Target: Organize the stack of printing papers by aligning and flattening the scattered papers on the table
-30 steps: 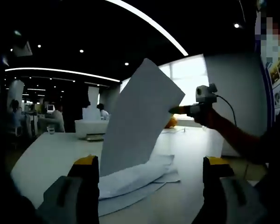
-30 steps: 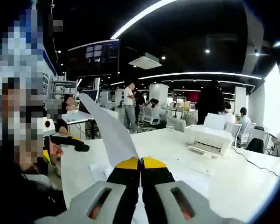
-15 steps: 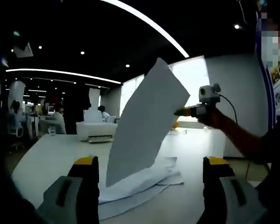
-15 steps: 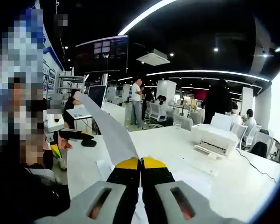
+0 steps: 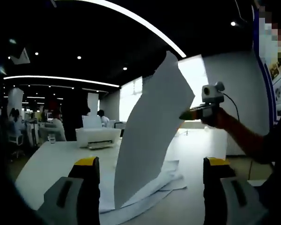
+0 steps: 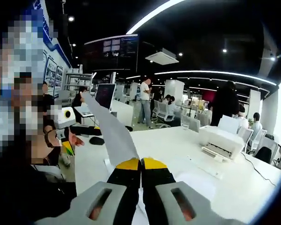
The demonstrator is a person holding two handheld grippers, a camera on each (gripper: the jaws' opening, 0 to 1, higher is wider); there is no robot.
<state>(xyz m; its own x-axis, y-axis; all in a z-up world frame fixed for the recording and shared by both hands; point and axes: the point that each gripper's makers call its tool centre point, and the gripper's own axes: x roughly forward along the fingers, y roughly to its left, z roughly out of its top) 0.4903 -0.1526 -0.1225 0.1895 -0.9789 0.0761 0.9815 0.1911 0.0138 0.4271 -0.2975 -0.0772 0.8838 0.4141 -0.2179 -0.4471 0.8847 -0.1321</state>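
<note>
A single white sheet [image 5: 150,136] hangs upright above the table, pinched at its upper right edge by my right gripper [image 5: 183,115], which comes in from the right of the left gripper view. The same sheet [image 6: 111,133] rises edge-on from my right gripper [image 6: 141,164], whose yellow-tipped jaws are shut on it. Below it a loose pile of papers [image 5: 145,190] lies spread on the white table [image 5: 56,164]. My left gripper [image 5: 149,164] stands open near the pile, its fingers [image 5: 86,164] wide apart with nothing between them.
A white printer [image 5: 97,136] stands at the back of the table, the same printer [image 6: 223,140] with a cable beside it. A glass [image 5: 51,138] sits at the far left. People stand and sit at desks behind. A person's arm [image 5: 243,138] holds the right gripper.
The right gripper has lifted the sheet higher and swung it more upright; its lower edge has come up off the pile. The left gripper has stayed open in place.
</note>
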